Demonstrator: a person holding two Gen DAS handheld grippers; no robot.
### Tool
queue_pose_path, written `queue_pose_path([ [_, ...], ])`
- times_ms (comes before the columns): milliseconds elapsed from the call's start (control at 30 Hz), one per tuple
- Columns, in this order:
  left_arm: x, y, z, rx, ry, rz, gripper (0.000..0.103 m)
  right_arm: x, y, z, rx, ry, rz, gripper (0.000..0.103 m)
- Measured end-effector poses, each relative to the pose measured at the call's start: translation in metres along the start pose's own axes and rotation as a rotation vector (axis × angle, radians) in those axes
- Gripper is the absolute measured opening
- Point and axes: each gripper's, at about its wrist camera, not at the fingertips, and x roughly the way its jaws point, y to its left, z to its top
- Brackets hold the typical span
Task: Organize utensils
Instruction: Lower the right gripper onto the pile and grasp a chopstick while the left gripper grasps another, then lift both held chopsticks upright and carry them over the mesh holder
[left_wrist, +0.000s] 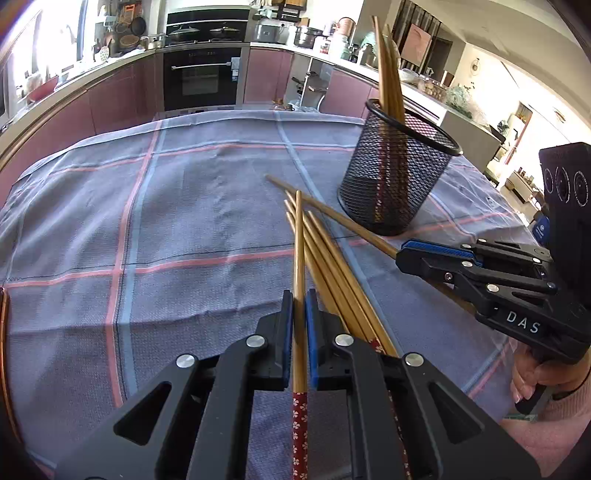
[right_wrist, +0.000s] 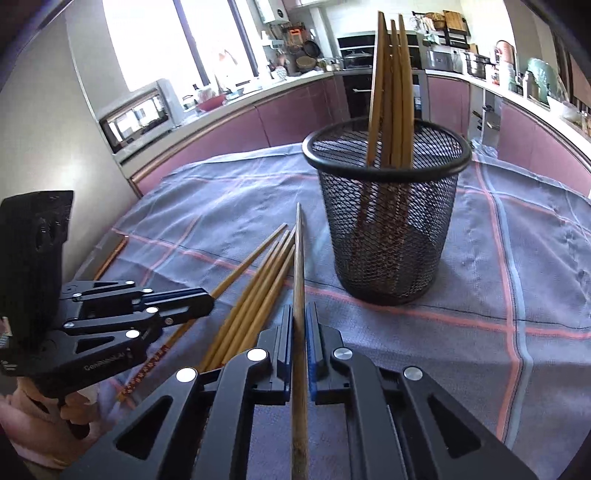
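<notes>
My left gripper (left_wrist: 299, 306) is clamped on one chopstick (left_wrist: 298, 258), my right gripper (right_wrist: 300, 321) on another (right_wrist: 298, 258), both short of the mesh cup (right_wrist: 388, 221). Loose chopsticks (left_wrist: 332, 266) lie beside it. I should tip each stick upright above the rim before releasing.

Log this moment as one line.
left hand-held gripper: shut on chopstick | right hand-held gripper: shut on another | mesh cup: upright, holding chopsticks
</notes>
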Motion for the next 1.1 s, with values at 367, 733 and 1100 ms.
queue_pose_path([
  [367,0.004,-0.001,-0.005,0.020,0.035,-0.040,0.008,0.009,0.003,-0.011,-0.032,0.106,0.038,0.008],
  [733,0.016,0.000,0.005,0.049,0.058,-0.036,0.012,0.035,0.011,0.011,-0.088,0.114,-0.005,0.016],
  [1100,0.021,0.002,0.016,0.030,0.052,-0.029,0.008,0.029,0.009,0.015,-0.087,0.073,-0.007,0.006],
])
